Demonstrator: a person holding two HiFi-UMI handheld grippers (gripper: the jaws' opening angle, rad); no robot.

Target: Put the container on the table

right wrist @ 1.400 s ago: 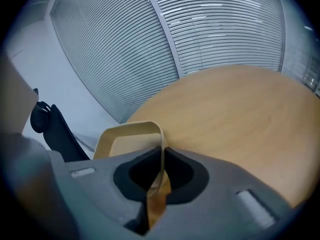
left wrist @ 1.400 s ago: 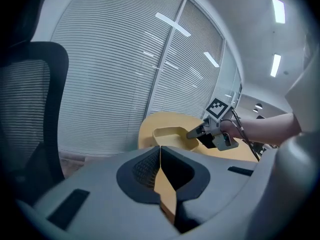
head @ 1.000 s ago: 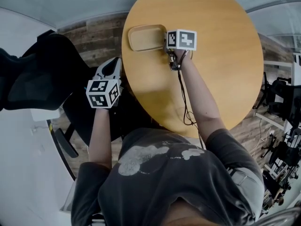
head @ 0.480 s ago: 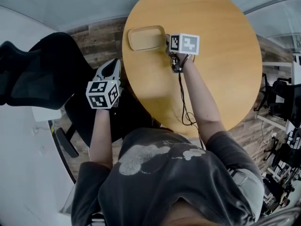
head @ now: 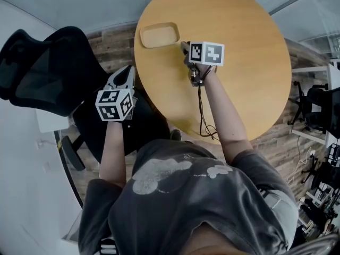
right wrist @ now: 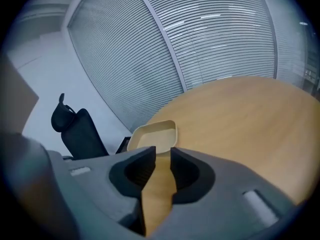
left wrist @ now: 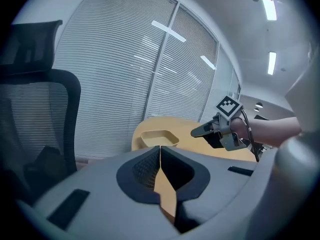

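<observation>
Backing off the container [head: 159, 35] resting on the table [head: 244, 62], my right gripper [head: 185, 47] gapes empty; my left gripper [head: 126, 74] hangs clenched, empty.

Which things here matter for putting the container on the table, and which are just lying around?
Job: container, table, right gripper.
Just around: office chair, left gripper, held off the table.

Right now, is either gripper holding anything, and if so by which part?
Nothing is held. The container sits on the table, just beyond the right gripper and its parted fingers; the left gripper is shut and empty.
</observation>
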